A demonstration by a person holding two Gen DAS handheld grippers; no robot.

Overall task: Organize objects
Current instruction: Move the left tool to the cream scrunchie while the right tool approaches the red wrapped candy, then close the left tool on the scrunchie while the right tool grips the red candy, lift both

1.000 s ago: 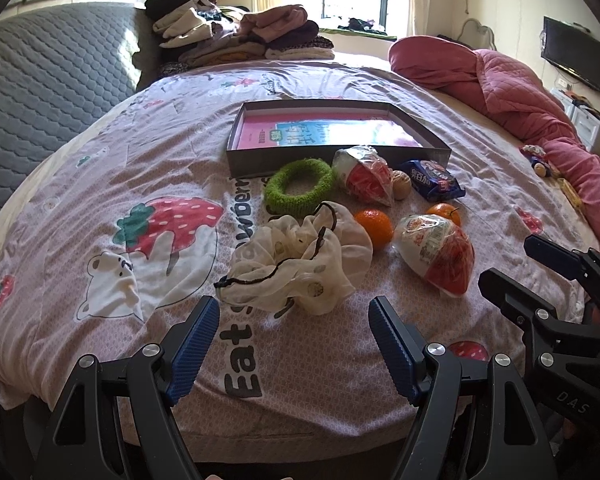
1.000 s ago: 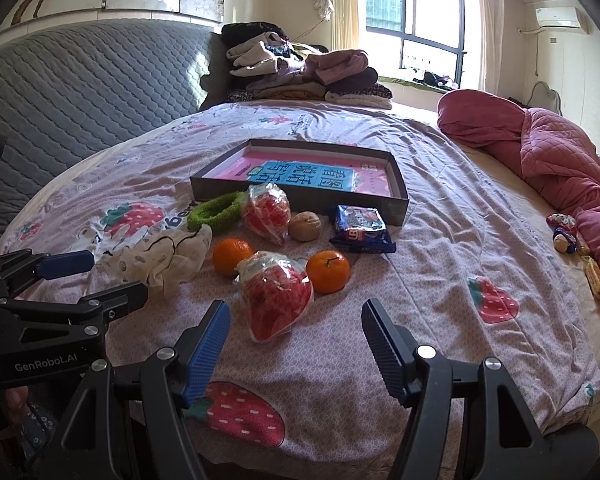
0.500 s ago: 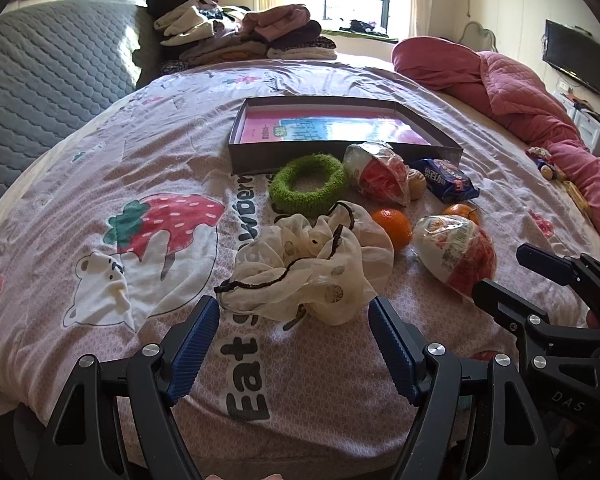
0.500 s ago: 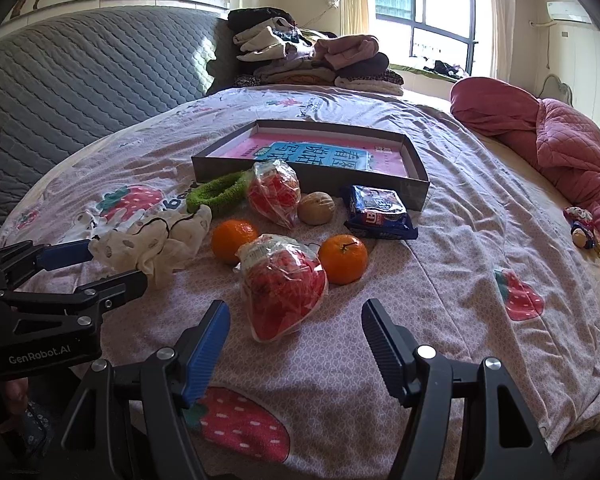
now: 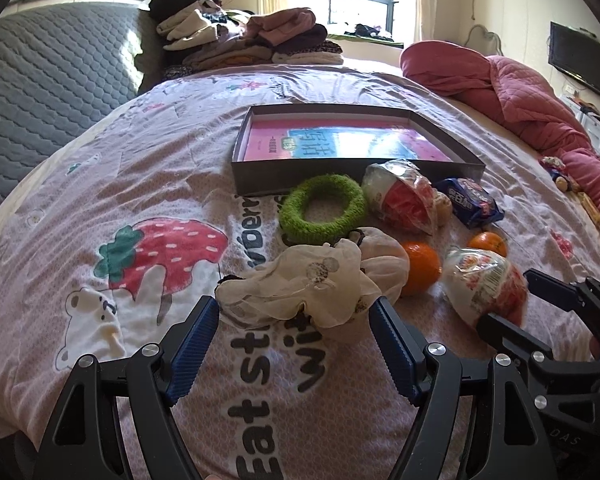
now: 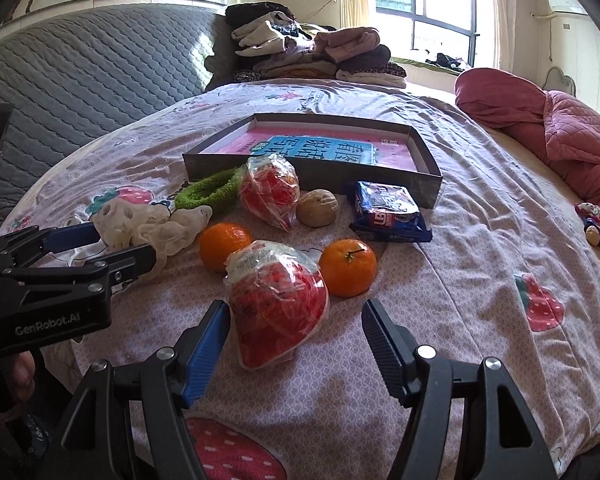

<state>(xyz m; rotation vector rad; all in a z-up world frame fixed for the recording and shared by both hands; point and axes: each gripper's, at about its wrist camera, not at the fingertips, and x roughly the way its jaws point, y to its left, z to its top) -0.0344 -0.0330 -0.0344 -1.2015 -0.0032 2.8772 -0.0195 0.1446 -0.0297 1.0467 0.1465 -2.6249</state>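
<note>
Both grippers are hovering spread wide and holding nothing; the left gripper (image 5: 294, 334) is bracketing the near edge of the scrunchie (image 5: 320, 280), while the right gripper (image 6: 296, 336) is framing the near snack bag (image 6: 276, 300); this looks like the reaching step of 2 pickups. Everything is lying on the bed (image 5: 112, 184) just short of the box (image 5: 352, 168); next, each is probably needing to ease forward, pinch gently on soft, crinkly material, then lift clear over the box wall.
</note>
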